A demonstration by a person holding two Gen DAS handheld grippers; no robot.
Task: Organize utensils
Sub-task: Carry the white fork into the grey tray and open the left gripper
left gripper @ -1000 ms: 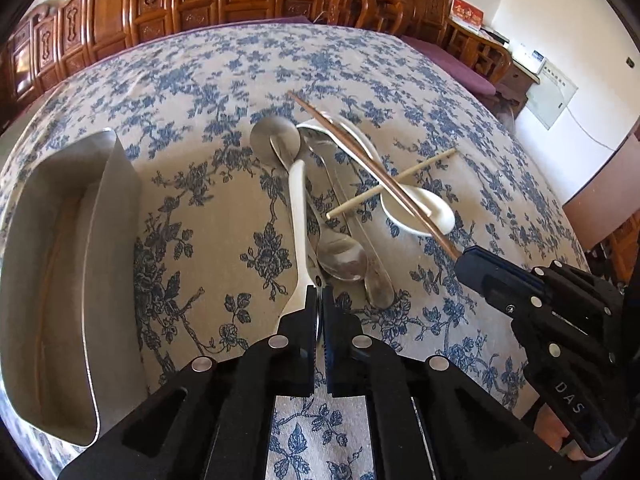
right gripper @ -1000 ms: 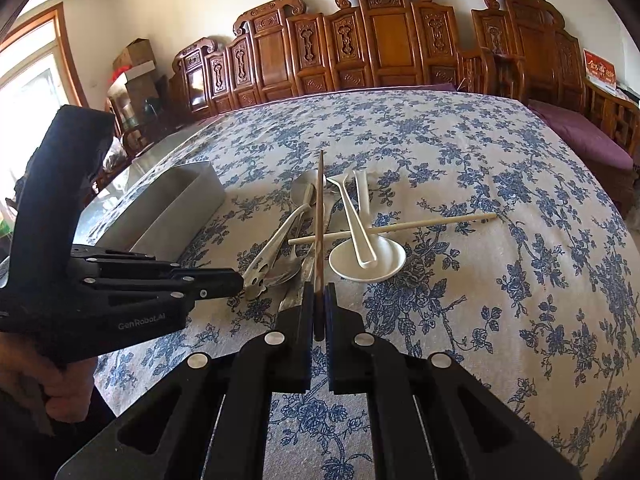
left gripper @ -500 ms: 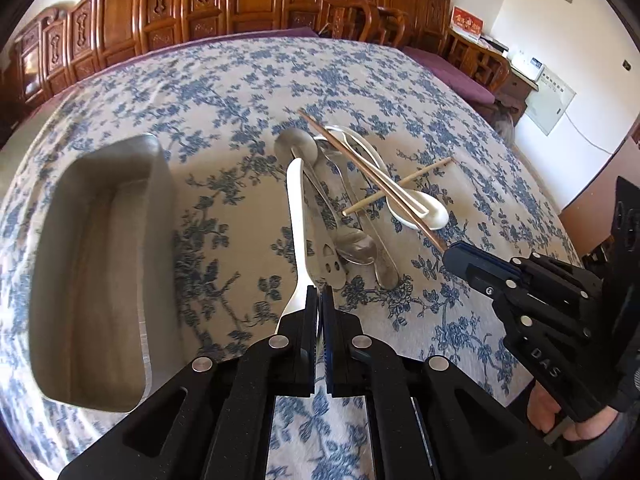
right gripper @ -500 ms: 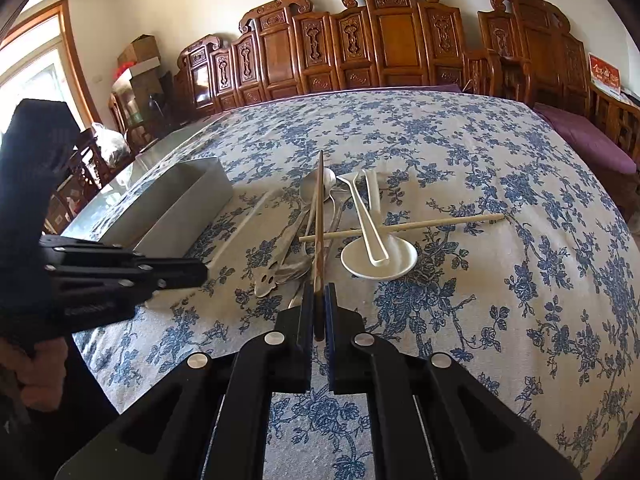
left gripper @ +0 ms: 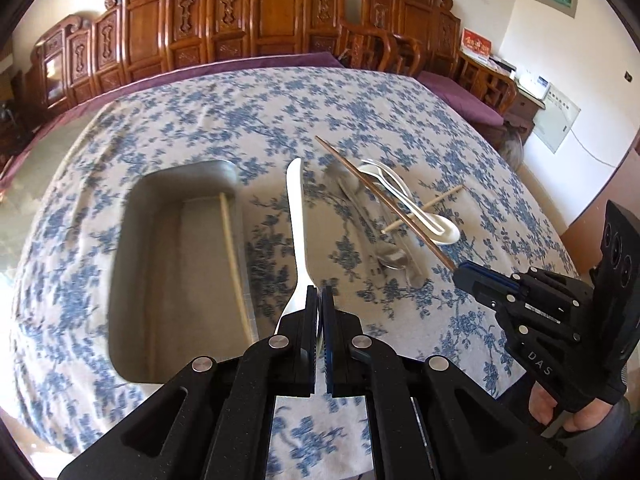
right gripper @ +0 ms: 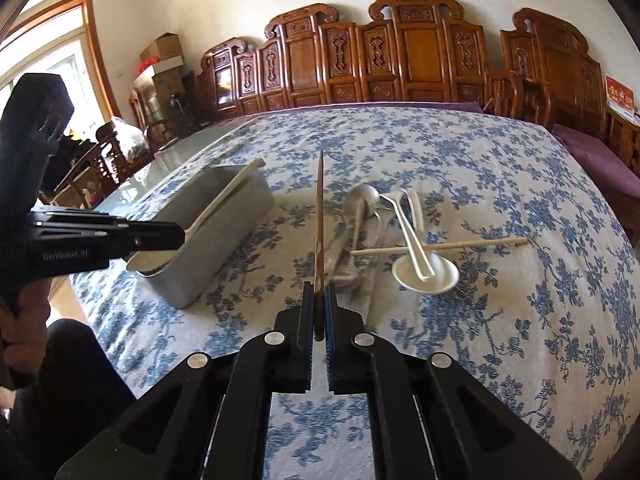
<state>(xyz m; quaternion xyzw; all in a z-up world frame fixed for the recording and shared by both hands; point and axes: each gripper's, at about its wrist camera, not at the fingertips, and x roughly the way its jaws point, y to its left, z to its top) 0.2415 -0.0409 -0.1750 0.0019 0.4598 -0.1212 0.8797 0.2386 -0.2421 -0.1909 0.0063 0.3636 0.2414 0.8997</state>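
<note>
Floral tablecloth (left gripper: 360,120), metal tray (left gripper: 132,240) (one chopstick inside), white spoon (left gripper: 296,216) gripped

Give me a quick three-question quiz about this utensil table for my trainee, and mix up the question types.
1. True or false: the metal tray has nothing in it.
2. The right gripper is shut on: A a metal spoon, B a brown chopstick, C a fork.
3. Which gripper holds the white spoon?
Key: 1 false, a pale chopstick lies in it. 2 B. 3 the left gripper.
</note>
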